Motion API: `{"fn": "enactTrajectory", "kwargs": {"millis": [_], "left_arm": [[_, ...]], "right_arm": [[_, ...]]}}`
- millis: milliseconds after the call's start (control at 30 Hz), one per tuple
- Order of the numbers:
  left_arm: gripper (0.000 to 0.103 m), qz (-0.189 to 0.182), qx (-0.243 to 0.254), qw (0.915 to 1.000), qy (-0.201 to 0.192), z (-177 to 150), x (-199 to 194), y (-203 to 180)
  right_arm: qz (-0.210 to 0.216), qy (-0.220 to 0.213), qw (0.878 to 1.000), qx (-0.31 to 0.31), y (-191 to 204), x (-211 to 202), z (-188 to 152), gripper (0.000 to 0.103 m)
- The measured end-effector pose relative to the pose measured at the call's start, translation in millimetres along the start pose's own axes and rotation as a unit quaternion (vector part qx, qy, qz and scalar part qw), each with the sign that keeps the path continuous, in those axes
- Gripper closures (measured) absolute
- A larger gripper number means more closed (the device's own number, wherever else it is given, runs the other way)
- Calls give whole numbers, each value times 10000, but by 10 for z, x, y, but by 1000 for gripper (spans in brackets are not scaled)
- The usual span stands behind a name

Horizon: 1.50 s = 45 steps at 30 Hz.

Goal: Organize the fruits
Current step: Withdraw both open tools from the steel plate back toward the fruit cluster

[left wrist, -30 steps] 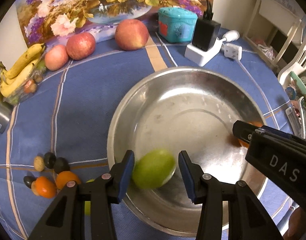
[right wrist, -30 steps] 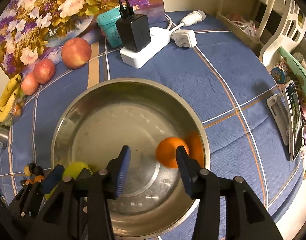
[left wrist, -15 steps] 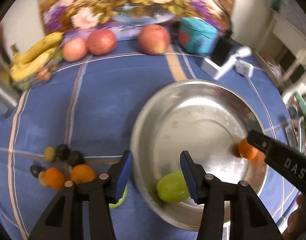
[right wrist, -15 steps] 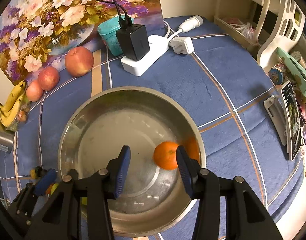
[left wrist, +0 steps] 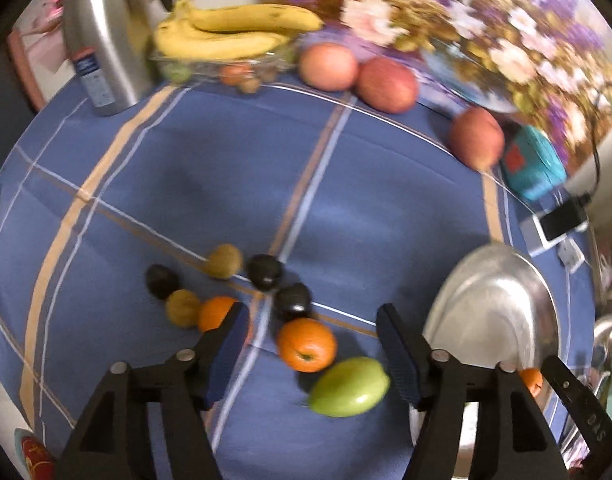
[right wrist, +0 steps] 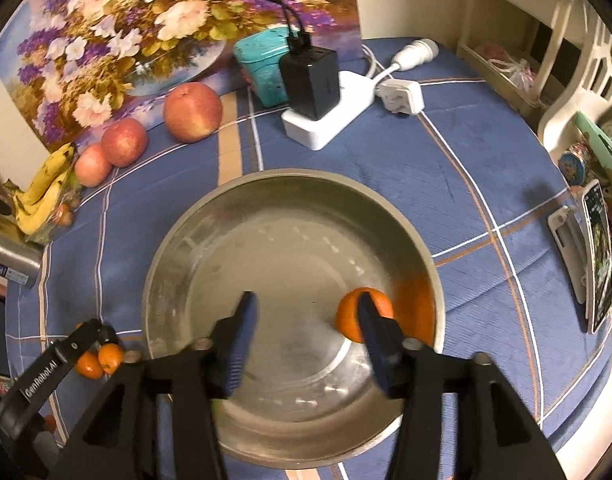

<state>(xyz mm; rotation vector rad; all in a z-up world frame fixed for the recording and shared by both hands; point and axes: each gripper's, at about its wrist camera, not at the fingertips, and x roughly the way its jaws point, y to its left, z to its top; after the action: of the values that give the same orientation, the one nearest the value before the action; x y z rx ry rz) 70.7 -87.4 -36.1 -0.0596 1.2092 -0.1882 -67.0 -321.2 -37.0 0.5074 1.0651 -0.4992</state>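
Note:
My left gripper (left wrist: 312,340) is open and empty above a cluster of small fruit on the blue cloth: an orange (left wrist: 306,345) and a green fruit (left wrist: 348,387) between its fingers, another orange (left wrist: 215,314), dark fruits (left wrist: 264,272) and brownish ones (left wrist: 224,261). The steel bowl (left wrist: 494,312) lies to its right. My right gripper (right wrist: 303,326) is open and empty over the bowl (right wrist: 265,216), which holds an orange (right wrist: 356,314) by the right finger. The left gripper's finger shows at the left of the right wrist view.
Three apples (right wrist: 192,112) and bananas (left wrist: 233,32) line the far edge by a flower painting (right wrist: 145,24). A steel flask (left wrist: 101,48), a teal tin (right wrist: 261,64), a power strip with charger (right wrist: 326,108) and phones (right wrist: 596,252) lie around.
My left gripper swung left, away from the bowl, to the fruit cluster on the cloth. My right gripper rose slightly above the bowl. The orange in the bowl settled by the right wall.

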Motion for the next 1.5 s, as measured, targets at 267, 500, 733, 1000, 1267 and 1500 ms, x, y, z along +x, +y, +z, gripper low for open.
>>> {"fn": "enactTrajectory", "kwargs": {"millis": [267,500,733,1000,1267,1500], "left_arm": [[3,358,-149,9992,-87,13,-7,181],[0,480,-192,9986,-105,9,-49,361],[0,495,-202,9984,-159,10,-108,535],[0,582,-191,9976,-325,6,-192,759],[0,335,-317,9981,-416,36,-207,877],[0,179,-193,9989,-386,57,-157,864]], "right_arm": [[-37,-27,9999,-129,31,-7,4,27],[-126,-6,9995,-281,85,-4,-3,26],[-216,-16,9992,-323,106,3,-18,14],[-75,-47,9995,-305,147,-13,-50,13],[82,-156,9992,-362,295,-70,-102,12],[364,-131,9985,-394,459,-84,-125,12]]}}
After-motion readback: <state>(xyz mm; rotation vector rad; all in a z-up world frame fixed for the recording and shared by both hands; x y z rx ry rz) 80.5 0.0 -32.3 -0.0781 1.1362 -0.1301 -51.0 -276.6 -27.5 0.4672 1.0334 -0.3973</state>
